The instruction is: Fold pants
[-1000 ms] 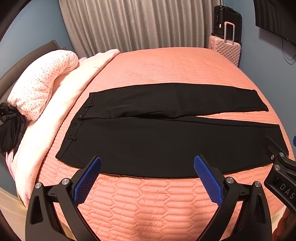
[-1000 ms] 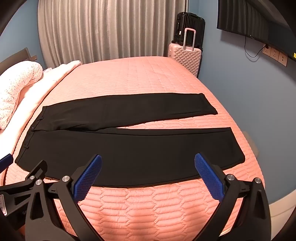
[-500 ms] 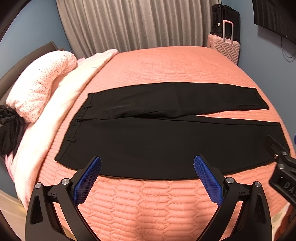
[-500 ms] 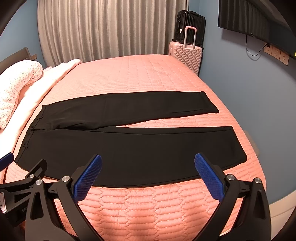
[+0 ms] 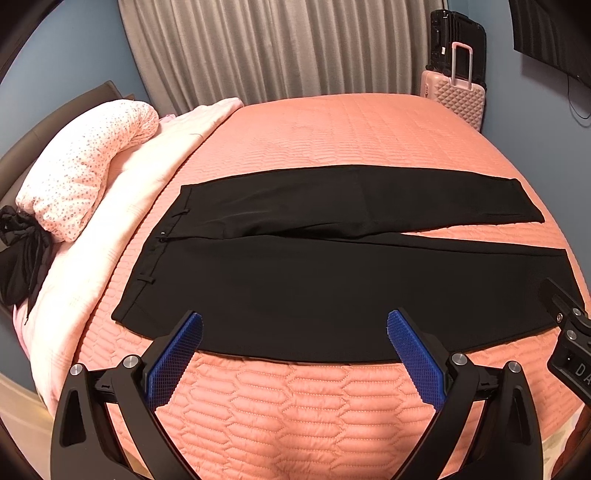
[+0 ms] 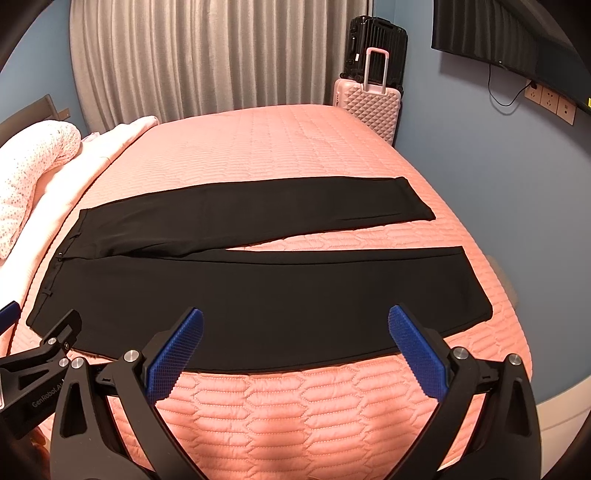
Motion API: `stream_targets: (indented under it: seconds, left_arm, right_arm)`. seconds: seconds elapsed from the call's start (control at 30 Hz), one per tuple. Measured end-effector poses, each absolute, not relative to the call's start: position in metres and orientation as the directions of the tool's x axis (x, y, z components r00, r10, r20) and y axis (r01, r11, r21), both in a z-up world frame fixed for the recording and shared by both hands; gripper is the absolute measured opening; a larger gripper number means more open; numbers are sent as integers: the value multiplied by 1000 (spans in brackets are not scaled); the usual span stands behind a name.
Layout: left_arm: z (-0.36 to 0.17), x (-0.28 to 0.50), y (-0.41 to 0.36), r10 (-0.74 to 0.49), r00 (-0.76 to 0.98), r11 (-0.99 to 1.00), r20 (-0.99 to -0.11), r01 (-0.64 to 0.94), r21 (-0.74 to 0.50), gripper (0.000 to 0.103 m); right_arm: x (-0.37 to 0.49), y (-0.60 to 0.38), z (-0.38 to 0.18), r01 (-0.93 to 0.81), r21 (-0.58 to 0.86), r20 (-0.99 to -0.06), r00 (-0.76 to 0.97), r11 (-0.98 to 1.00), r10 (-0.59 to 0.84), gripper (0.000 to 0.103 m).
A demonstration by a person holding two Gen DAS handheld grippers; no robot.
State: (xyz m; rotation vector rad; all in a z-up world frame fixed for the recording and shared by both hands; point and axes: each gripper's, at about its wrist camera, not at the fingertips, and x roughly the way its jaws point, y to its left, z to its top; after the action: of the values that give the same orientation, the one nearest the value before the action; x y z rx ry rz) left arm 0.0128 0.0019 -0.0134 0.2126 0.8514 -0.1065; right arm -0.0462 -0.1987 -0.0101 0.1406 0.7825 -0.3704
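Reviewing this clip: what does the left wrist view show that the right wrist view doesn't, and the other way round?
Only the left wrist view shows a black bundle beside the dotted pillow. Only the right wrist view shows wall sockets with a cable below the dark screen. Both show the black pants flat on the pink bedspread, the pink suitcase, the curtain, and each open hand-held gripper, left and right.

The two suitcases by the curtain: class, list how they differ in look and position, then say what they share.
The pink suitcase has a diamond-embossed shell; the black suitcase has ribbed grooves. The pink one stands in front, nearer the bed; the black one stands behind it, partly hidden. The pink one's handle is raised; no raised handle shows on the black one. Both are upright hard-shell cases in the same corner, against the blue wall.
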Motion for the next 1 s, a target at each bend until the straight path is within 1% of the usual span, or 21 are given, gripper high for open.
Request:
stream_targets:
  seconds: [1.0]
  left_arm:
    - [-6, 7, -1, -36, 649, 967, -760, 214, 137, 98]
  right_arm:
    - [-53, -196, -2, 375, -10, -698, 661, 927, -274, 98]
